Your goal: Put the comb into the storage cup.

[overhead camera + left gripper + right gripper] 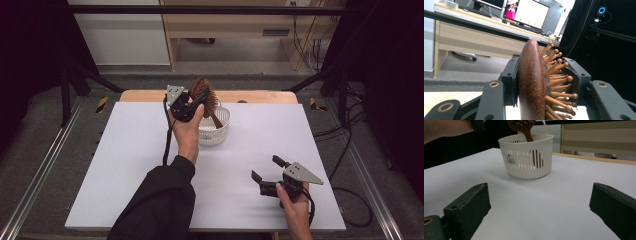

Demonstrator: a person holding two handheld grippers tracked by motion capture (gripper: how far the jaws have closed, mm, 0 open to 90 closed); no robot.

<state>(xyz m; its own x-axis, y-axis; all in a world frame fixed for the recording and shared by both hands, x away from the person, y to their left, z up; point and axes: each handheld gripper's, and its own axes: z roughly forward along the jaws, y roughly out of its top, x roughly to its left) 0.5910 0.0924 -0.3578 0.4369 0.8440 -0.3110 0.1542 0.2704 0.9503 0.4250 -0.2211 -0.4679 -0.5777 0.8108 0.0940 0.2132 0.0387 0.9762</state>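
White slotted plastic basket (pixel 216 131) sits at the far middle of the white desk (pixel 150 150), upright. Brown wooden paddle hairbrush with ball-tipped wooden pins (pixel 202 95) is tilted above it, handle end dipping down inside the basket, head sticking out over the rim on the left. Basket contents besides the handle: can't tell. Left hand-held gripper (pixel 196 102) pinches the brush head, one jaw on the smooth back, the other on the pin side. Right hand-held gripper (pixel 266 169) is at near right just above the desk, jaws spread wide, nothing between them, well apart from the basket.
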